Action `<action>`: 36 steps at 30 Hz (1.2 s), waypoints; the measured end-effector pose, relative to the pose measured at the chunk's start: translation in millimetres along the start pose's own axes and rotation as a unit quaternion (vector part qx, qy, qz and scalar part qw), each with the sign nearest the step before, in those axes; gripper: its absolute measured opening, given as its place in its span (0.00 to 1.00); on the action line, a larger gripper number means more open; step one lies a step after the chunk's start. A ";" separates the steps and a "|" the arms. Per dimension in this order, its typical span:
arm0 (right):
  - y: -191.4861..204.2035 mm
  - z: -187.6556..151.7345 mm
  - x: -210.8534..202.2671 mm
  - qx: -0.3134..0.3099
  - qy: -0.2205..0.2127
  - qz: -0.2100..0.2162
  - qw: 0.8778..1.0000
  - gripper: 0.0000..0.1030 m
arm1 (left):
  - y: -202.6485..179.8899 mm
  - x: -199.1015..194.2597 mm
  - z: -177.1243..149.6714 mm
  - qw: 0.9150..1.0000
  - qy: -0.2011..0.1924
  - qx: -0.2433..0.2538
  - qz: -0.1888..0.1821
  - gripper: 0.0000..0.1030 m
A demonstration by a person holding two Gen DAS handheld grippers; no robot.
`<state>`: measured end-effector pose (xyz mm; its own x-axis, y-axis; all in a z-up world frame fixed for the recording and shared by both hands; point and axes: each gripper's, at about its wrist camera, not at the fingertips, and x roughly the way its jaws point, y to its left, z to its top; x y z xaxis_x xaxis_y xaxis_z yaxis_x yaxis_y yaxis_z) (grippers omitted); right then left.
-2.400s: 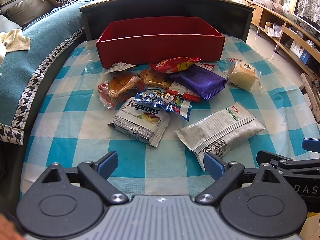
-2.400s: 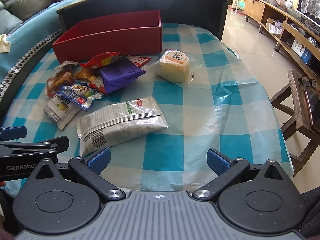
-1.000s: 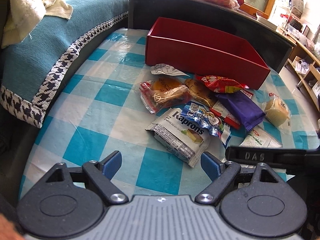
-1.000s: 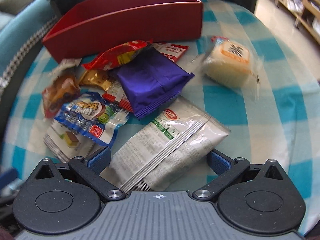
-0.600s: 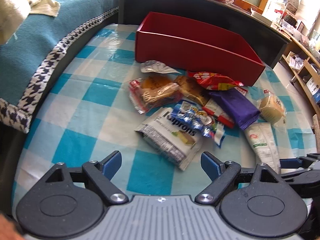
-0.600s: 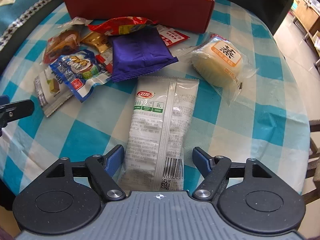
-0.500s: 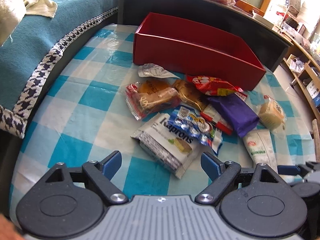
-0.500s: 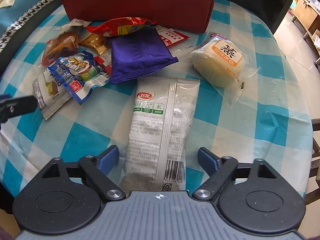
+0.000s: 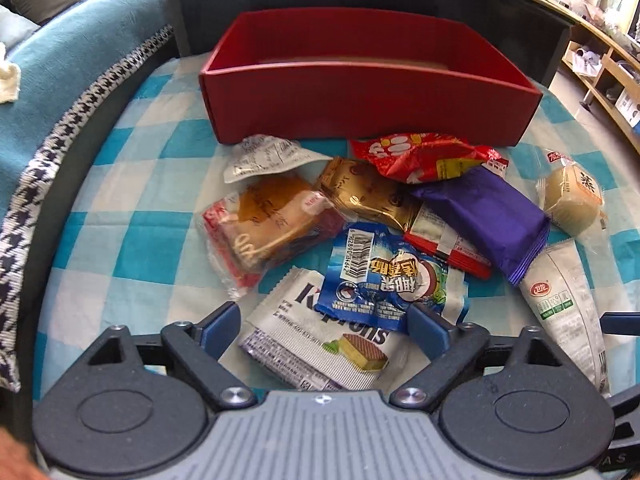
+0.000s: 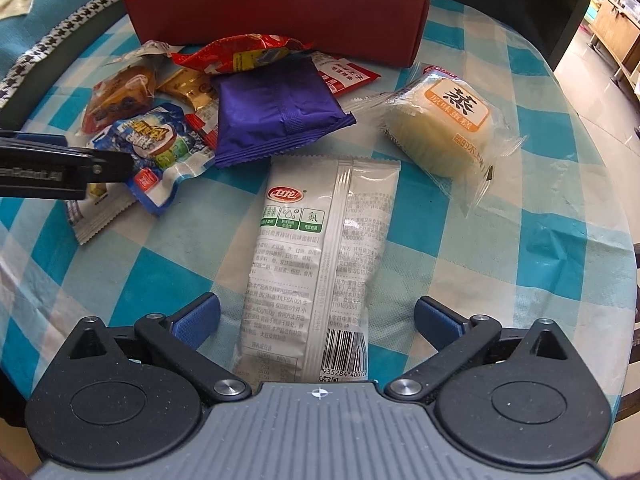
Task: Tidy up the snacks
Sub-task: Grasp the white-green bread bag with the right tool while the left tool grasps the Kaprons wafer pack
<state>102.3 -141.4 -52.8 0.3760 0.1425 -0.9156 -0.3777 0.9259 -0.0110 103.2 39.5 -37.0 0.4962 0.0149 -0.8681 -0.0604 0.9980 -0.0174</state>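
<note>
My right gripper (image 10: 316, 318): jaws just reopened wide, straddling silver packet (image 10: 320, 256) lying flat on bench (image 10: 540, 248), pads clear. My left gripper (image 9: 322, 326): jaws open over wafer pack (image 9: 316, 344). Red box (image 9: 360, 92) behind snack pile.

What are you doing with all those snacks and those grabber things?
A person is tidying snacks into the red box, which looks empty so far. The right gripper is open around the long silver snack bag, its jaws having just been opening, not squeezing it. The left gripper is open too, over the white Kaprons wafer pack. The other snacks lie in a pile on the checked tablecloth.
</note>
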 end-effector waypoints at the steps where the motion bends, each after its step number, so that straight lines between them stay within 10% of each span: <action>1: 0.3 0.0 -0.2 -0.001 0.000 -0.001 1.000 1.00 | 0.1 -0.9 -1.0 1.000 -0.001 -0.001 -0.001 1.00; 15: 14.6 -4.4 -15.8 -0.040 -0.013 0.016 0.999 0.67 | 17.6 -18.8 -21.5 1.000 0.013 0.001 0.020 1.00; 22: 18.0 -8.3 -18.3 -0.051 -0.011 0.024 0.998 0.67 | 23.4 -10.7 -17.6 0.997 0.030 -0.074 0.003 1.00; 36: 15.1 -10.6 -18.8 -0.048 -0.009 0.032 0.998 0.68 | 14.8 3.0 -9.1 0.998 0.017 -0.044 0.049 1.00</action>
<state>80.6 -133.8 -40.0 0.3637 0.2075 -0.9081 -0.4808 0.8768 0.0077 96.0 53.8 -44.4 0.4539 0.1094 -0.8843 -0.1842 0.9825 0.0270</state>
